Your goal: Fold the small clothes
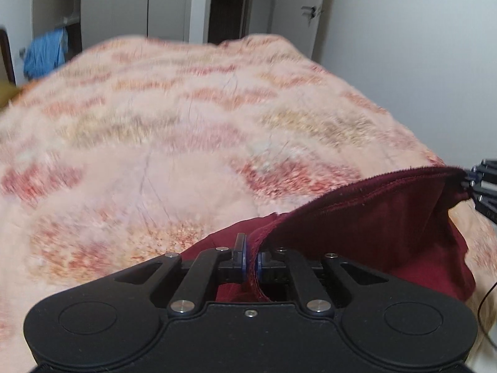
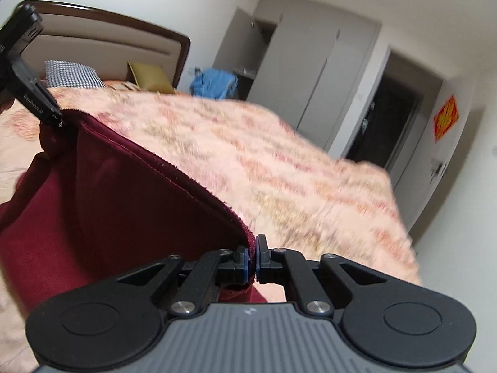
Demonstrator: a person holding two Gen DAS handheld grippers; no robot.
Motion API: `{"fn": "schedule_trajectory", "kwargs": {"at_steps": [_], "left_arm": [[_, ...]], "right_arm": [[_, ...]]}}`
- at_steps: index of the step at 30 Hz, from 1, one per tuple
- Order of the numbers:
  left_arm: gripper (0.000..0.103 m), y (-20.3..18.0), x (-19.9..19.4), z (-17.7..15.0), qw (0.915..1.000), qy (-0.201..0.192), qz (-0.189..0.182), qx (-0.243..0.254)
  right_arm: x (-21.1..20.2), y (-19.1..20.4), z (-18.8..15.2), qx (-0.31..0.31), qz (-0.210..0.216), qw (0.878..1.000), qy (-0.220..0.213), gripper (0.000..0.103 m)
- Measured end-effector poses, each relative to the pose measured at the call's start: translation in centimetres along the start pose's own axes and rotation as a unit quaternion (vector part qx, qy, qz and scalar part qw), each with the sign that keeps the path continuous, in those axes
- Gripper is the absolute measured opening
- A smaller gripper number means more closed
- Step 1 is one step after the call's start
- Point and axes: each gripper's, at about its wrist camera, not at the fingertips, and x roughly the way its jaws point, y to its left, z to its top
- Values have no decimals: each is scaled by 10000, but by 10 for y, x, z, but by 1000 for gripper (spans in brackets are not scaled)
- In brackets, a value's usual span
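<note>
A dark red garment (image 1: 382, 223) is held up over the bed by its hemmed edge, stretched between both grippers. My left gripper (image 1: 251, 261) is shut on one corner of the edge. My right gripper (image 2: 252, 259) is shut on the other corner. The garment (image 2: 118, 205) hangs below the taut edge and its lower part rests on the blanket. The right gripper shows at the right edge of the left wrist view (image 1: 484, 186). The left gripper shows at the upper left of the right wrist view (image 2: 34, 93).
The bed carries a fluffy pink and orange patterned blanket (image 1: 186, 130). A wooden headboard (image 2: 124, 31) with pillows (image 2: 71, 74) stands at one end. Grey wardrobes (image 2: 310, 71), a dark doorway (image 2: 394, 108) and blue cloth (image 1: 46, 52) lie beyond the bed.
</note>
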Motion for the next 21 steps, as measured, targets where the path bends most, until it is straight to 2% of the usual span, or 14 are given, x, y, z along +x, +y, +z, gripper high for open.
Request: {"fn": "schedule_trajectory", "kwargs": {"at_steps": [6,8,9,10,11,12,13,14,15,16,17,18,19,21], "left_arm": [[8,22,51,-3,9985,340,-269,-341],[14,26,58,-5,9981,364,-324,-372],[21,28,60,-6,9978,371,-370,-408],[32,30,63,-6,9971,399,-464,-460],[38,33,65,-7,9962,417,-560,-513],[51,34,65,-7,9957,410,-626,-547],[70,35,65,-7,9953,407,-673,-558],[79,36,64,-6,9951,400,-712,-562],[91,37,62,-5,9950,363,-736,-569],[94,38,59,-4,9951,300,-743,-577],[94,38,56,-3,9953,240,-741,-584],[95,39,53,-2,9953,196,-738,-600],[99,39,50,-2,9954,156,-717,-623],[100,40,43,-3,9958,44,-659,-636]], "right_arm": [[65,-17,-17,400,263,9971,583,5],[82,-19,-25,445,332,9959,707,5],[88,-20,-29,464,362,9954,755,5],[94,-20,-33,490,391,9950,780,6],[98,-21,-36,553,439,9945,770,6],[100,-22,-38,632,497,9939,752,8],[104,-24,-40,688,546,9933,747,13],[106,-25,-41,703,573,9931,742,17],[106,-24,-42,706,582,9931,727,31],[108,-25,-40,726,611,9930,705,49],[107,-26,-41,775,655,9926,665,56],[106,-27,-39,839,714,9919,631,69],[105,-28,-38,907,770,9911,606,76],[102,-30,-38,1000,890,9895,548,85]]}}
